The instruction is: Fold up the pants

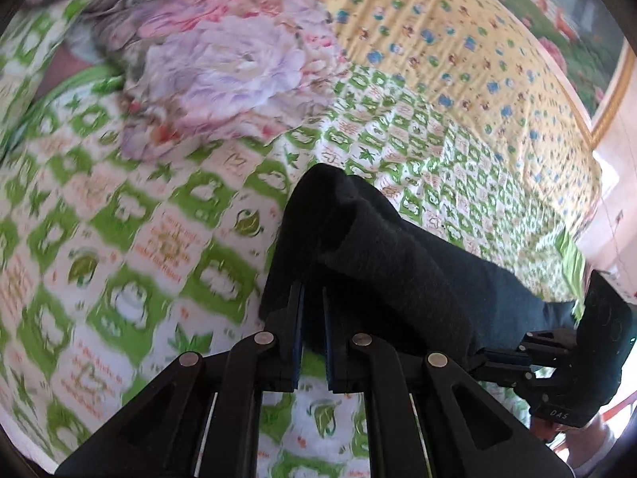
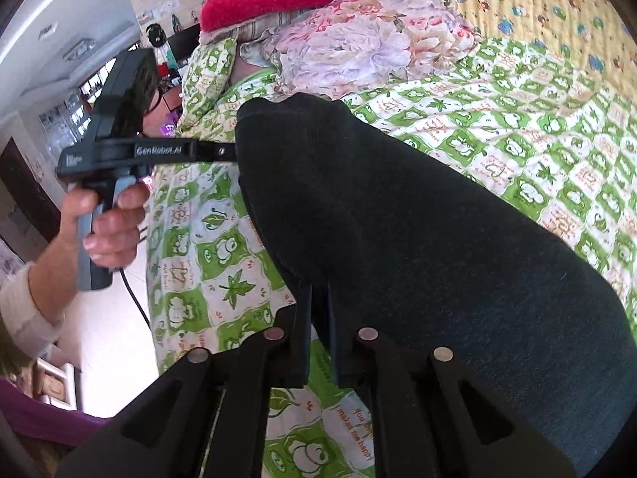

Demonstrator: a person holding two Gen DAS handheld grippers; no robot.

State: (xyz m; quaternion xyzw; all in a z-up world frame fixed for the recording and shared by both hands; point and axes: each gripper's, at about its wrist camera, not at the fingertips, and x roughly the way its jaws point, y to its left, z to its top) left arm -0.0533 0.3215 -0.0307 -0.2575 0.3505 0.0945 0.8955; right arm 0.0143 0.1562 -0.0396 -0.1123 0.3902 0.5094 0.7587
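We see our left gripper (image 1: 312,310) nearly closed, pinching an edge of the dark charcoal knit pants (image 1: 398,247). Our right gripper (image 2: 320,314) clamps another edge, the pants (image 2: 418,239) hanging lifted between both above the green-and-white checked quilt (image 1: 139,219).

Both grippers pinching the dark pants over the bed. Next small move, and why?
Probably carry the held edge forward across the bed and lower it. The left gripper and right gripper are each shut on the dark pants, which hang lifted and draped above the green patterned quilt, not laid flat. The floral fabric pile lies further ahead, so stop short of it.
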